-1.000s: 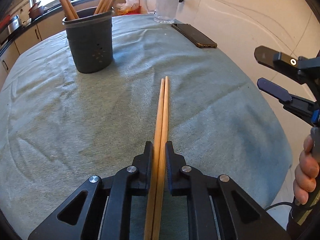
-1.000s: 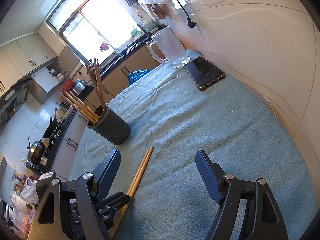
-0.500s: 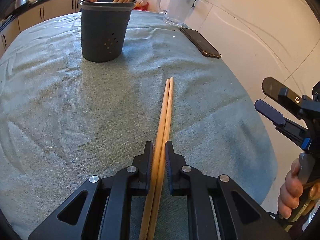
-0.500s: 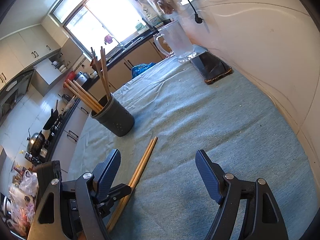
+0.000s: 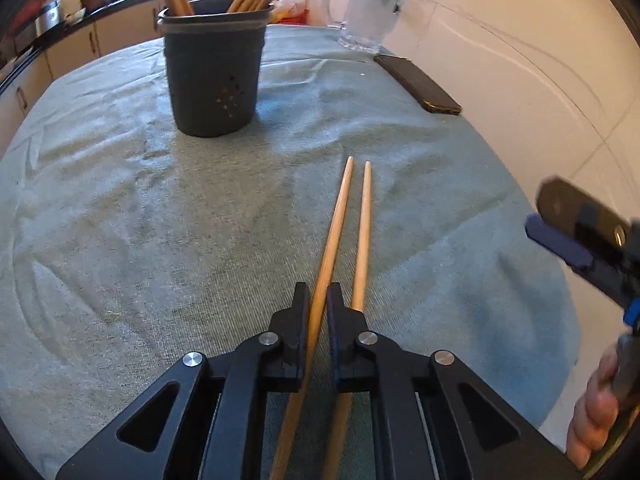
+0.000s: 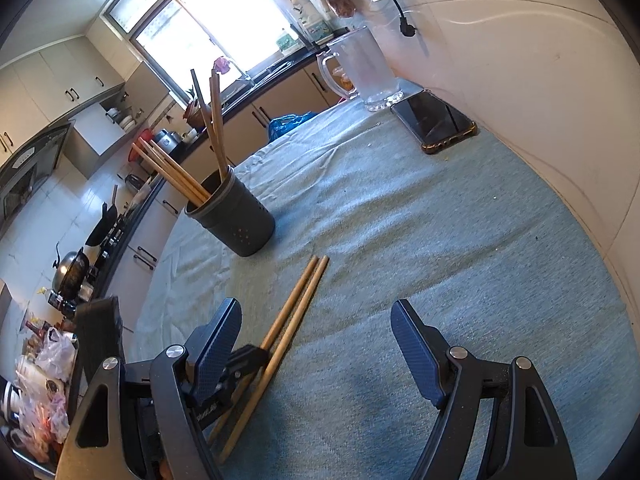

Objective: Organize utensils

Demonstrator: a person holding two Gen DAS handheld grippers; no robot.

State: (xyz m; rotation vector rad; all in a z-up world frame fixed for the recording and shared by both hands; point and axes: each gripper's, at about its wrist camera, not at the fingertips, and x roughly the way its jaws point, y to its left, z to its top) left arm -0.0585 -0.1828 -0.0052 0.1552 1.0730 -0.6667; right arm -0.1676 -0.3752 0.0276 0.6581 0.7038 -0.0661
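left gripper (image 5: 319, 300) closing on one chopstick (image 5: 334, 228), on the cloth near the holder (image 5: 214, 68) | its twin (image 5: 362, 232) looks outside the jaws, hard to tell | right gripper (image 6: 316, 344) wide open, empty | risk: smooth round tapered wood rolls, twin gets left behind | cloth (image 5: 120, 220) nubby, soft

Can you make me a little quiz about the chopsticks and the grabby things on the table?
1. How many chopsticks are between the fingers of the left gripper?
2. True or false: the right gripper holds a chopstick.
3. What lies beside the glass mug? A phone, B spoon, C plate.
Key: 1. One; the jaws are closing on it, and the other lies outside them. 2. False: it is open and empty. 3. A, the phone.
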